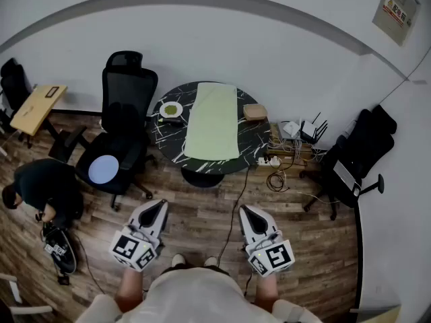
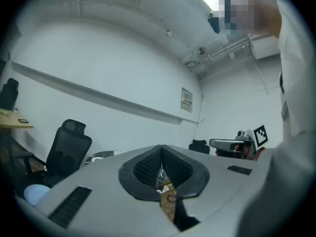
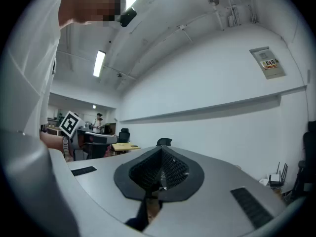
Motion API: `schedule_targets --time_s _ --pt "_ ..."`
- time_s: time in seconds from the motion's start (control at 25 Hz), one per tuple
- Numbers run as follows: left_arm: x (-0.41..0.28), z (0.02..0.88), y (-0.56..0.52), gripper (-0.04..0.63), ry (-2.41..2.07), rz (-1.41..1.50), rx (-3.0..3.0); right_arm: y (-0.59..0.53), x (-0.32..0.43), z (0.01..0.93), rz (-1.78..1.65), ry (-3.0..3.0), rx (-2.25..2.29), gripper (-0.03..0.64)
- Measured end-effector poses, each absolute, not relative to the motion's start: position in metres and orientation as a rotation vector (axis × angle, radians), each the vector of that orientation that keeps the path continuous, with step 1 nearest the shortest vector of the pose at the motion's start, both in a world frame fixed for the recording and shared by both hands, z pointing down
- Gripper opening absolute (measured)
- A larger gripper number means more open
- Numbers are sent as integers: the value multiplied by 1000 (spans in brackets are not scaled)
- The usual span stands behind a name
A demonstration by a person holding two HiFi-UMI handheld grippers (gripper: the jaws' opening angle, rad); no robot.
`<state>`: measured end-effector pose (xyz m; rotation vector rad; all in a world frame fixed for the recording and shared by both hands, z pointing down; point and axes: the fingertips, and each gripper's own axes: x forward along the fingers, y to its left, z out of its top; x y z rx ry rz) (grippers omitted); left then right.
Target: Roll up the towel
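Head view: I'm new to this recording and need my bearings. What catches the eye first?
A pale green towel lies flat, unrolled, across the round dark table at centre. Below it, the left gripper and right gripper hang over the wood floor, jaws shut and empty, short of the table. A black office chair stands at the table's left.

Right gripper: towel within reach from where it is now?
Probably not yet. The right gripper, shut, sits over the floor well short of the table where the towel lies flat. Only floor lies between, so stepping forward should do.
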<state>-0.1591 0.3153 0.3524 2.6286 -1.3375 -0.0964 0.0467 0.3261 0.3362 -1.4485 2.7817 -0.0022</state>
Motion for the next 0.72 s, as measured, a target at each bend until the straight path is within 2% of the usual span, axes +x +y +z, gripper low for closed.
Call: schedule_targets --time_s 0.72 --pt "-152 362 307 3 -1338 -37 2620 310 51 329 -1 2753 -1413 -11"
